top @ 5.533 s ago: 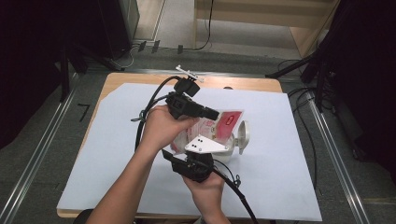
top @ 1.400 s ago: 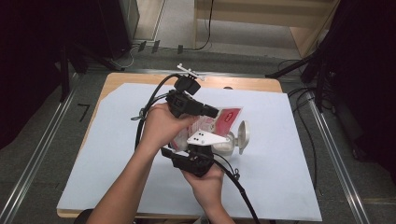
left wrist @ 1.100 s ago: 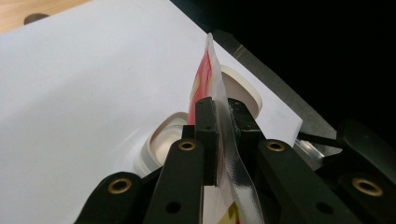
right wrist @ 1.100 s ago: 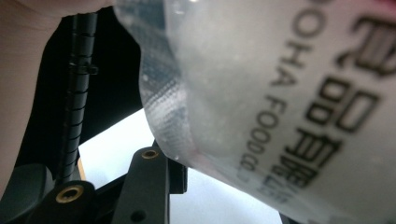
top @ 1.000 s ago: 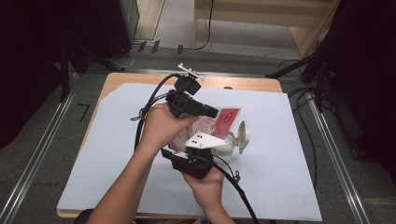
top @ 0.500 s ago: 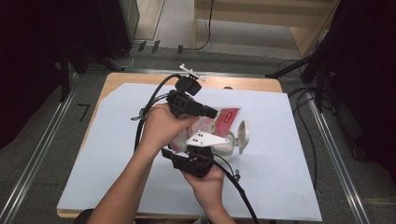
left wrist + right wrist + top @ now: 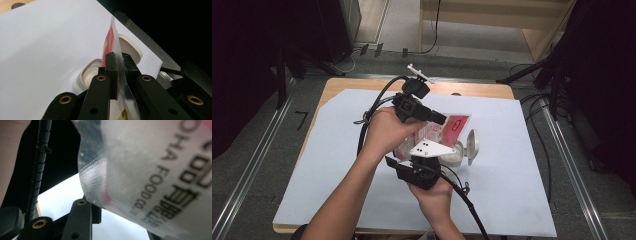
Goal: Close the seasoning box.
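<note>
Left gripper [image 7: 439, 119]: held in the left hand [image 7: 384, 131], forearm entering from bottom left, jaws clamped tight on a thin pouch [image 7: 112, 40]. Right gripper [image 7: 432, 150]: held in the right hand [image 7: 434, 192] nearer the person, pointing away, jaws partly closed around the same pouch.

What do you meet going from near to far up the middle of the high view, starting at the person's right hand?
Right hand → right gripper → red and clear pouch → left gripper → bare wooden table edge.
</note>
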### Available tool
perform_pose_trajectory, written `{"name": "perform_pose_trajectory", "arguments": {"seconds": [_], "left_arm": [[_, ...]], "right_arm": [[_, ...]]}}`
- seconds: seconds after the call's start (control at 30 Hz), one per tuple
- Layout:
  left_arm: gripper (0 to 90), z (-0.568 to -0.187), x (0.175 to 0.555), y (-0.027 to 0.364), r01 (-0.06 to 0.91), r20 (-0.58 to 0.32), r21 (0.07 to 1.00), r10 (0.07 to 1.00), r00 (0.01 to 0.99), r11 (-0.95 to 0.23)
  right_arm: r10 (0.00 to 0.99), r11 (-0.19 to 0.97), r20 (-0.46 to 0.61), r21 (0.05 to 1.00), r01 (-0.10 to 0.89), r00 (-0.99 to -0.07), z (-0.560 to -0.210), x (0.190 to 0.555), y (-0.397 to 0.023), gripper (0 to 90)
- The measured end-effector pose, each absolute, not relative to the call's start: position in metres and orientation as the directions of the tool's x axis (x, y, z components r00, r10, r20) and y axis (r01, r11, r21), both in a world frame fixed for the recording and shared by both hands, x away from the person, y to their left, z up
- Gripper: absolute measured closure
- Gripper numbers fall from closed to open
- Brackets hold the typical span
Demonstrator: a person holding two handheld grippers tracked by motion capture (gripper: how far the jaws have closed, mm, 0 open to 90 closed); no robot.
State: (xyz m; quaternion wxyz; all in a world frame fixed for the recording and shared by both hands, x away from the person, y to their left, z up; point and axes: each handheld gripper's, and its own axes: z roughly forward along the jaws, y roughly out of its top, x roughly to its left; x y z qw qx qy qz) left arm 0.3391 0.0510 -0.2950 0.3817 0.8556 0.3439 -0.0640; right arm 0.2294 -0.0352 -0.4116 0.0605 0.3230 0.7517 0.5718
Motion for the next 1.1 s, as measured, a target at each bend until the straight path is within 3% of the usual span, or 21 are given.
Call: {"name": "perform_pose_trajectory", "arguments": {"seconds": [0.4, 1.1], "left_arm": [[86.0, -0.299, 0.331, 0.061, 0.623, -0.375, 0.637, 0.523, 0.765, -0.454], [87.1, -0.304, 0.324, 0.081, 0.591, -0.35, 0.609, 0.489, 0.799, -0.529]], "right_arm": [[0.55, 0.17, 0.246, 0.903, 0.396, -0.798, -0.416, 0.227, -0.03, 66.3], [0.528, 0.192, 0.259, 0.891, 0.411, -0.808, -0.434, 0.223, -0.026, 61.6]]}}
